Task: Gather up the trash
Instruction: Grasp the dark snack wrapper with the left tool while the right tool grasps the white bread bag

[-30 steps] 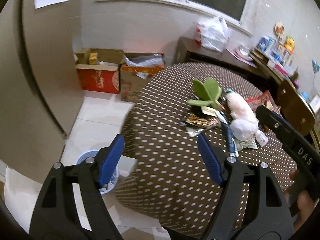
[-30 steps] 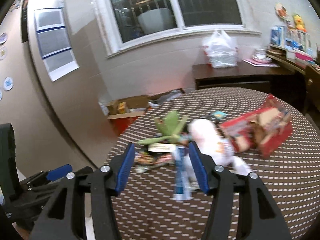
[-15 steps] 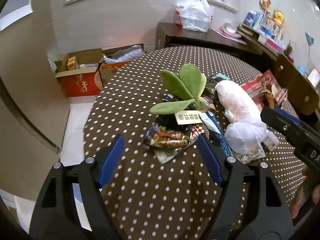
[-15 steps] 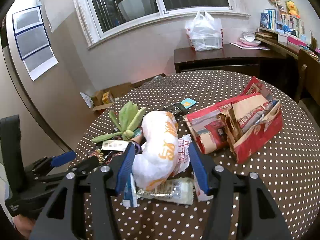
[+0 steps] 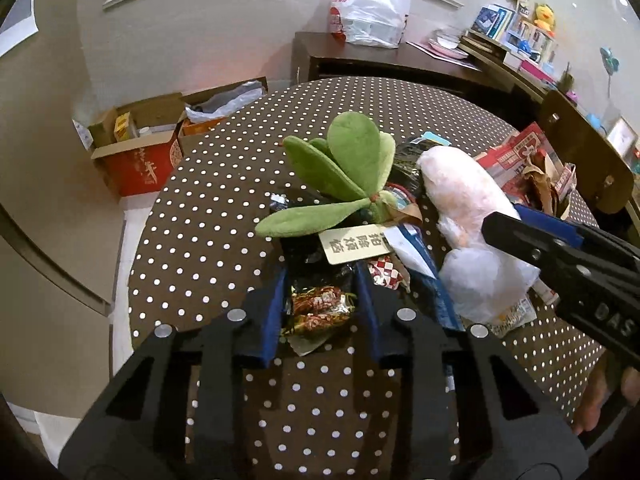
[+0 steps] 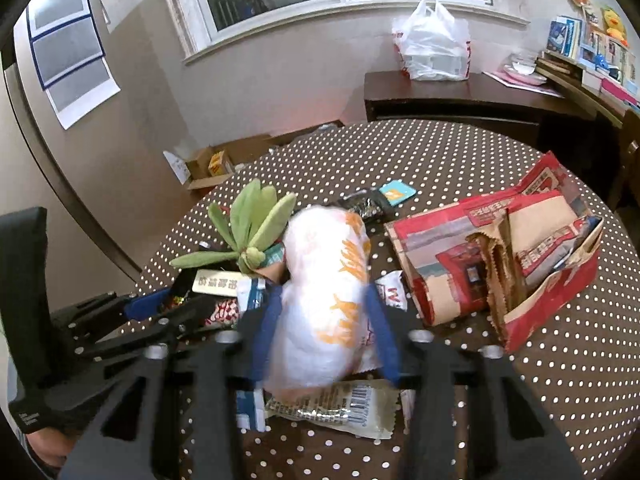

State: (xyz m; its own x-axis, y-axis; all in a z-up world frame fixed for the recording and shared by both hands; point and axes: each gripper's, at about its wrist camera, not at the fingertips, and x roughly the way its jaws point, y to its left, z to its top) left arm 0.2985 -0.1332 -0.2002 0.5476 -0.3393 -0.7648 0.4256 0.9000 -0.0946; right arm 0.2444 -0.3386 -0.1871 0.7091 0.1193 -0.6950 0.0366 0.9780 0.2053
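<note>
A brown and red snack wrapper point(image 5: 320, 312) lies on the dotted table point(image 5: 224, 216) between the blue pads of my left gripper point(image 5: 321, 280). Its jaws are closing and both pads touch the wrapper's sides. A knotted white plastic bag with orange print point(image 6: 324, 264) bulges between the fingers of my right gripper point(image 6: 323, 292), whose jaws are also closing and squeeze it. Under the bag lies a flat wrapper with a barcode point(image 6: 332, 408). The right gripper's finger point(image 5: 520, 224) crosses the left wrist view beside the bag point(image 5: 460, 196).
A green plush plant point(image 5: 344, 176) with a cream tag point(image 5: 354, 244) sits behind the wrappers. A torn red paper bag point(image 6: 500, 260) lies to the right. Cardboard boxes point(image 5: 136, 152) stand on the floor, a wooden chair point(image 5: 580, 156) at the table's right, a sideboard with a white shopping bag point(image 5: 368, 12) behind.
Both grippers came forward and down over the pile. The left jaws narrowed onto the snack wrapper. The right jaws narrowed around the white bag.
</note>
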